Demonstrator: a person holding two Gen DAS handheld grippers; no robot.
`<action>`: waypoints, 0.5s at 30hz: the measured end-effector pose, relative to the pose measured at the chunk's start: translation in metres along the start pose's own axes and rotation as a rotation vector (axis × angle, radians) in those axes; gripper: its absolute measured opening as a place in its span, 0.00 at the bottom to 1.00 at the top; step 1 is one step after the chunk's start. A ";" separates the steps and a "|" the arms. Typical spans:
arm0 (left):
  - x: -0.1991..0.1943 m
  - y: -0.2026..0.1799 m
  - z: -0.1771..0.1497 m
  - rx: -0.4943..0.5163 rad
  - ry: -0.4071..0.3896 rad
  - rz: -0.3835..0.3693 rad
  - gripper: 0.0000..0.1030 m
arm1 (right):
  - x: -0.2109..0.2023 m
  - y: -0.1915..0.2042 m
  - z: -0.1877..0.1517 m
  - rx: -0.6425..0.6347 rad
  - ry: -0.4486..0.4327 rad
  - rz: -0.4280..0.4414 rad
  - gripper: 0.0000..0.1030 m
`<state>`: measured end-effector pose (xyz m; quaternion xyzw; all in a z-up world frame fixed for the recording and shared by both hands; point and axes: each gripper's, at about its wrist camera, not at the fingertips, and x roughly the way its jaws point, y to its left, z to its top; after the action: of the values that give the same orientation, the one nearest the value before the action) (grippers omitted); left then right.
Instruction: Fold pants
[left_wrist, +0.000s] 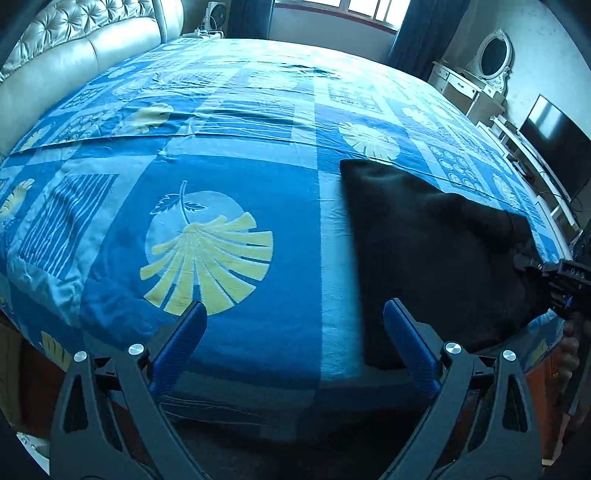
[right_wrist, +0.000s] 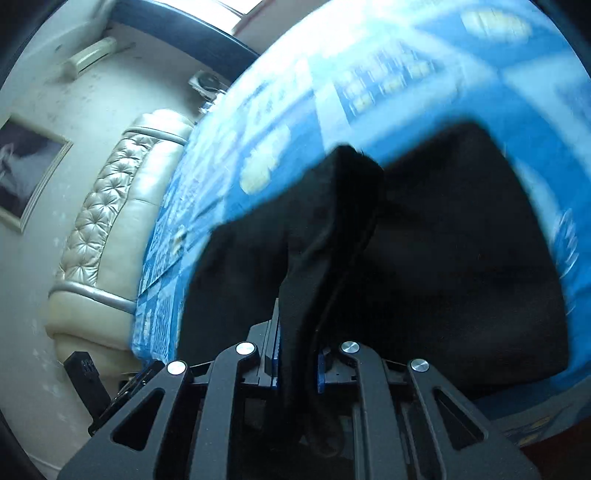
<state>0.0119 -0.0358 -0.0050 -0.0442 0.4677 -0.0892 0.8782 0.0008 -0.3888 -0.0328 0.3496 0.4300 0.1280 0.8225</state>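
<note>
1 pr black pants (left_wrist: 424, 258), 2 tools (left_wrist: 295, 332), 1 bed (left_wrist: 221, 147), 1 TV (left_wrist: 554, 147)

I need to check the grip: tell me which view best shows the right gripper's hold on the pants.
The right wrist view: the right gripper is shut on a bunched fold of the black pants. The left wrist view shows it only small at the frame's right edge.

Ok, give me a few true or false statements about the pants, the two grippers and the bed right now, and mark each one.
1. The right gripper is shut on the pants. True.
2. The left gripper holds the pants. False: it is open and holds nothing.
3. The pants are black. True.
4. The pants lie on a bare wooden table. False: they lie on a bed with a blue patterned cover.
5. A TV stands beyond the bed. True.
</note>
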 end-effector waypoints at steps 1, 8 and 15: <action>0.000 -0.002 0.000 -0.004 0.000 -0.009 0.94 | -0.008 0.003 0.005 -0.021 -0.019 -0.005 0.13; 0.009 -0.033 0.004 0.008 0.002 -0.057 0.94 | -0.038 -0.011 0.033 -0.060 -0.072 -0.077 0.13; 0.028 -0.066 -0.002 0.101 0.028 -0.017 0.94 | -0.020 -0.062 0.030 0.019 -0.029 -0.130 0.13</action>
<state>0.0179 -0.1063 -0.0181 -0.0026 0.4744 -0.1208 0.8720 0.0073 -0.4574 -0.0515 0.3304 0.4411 0.0655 0.8319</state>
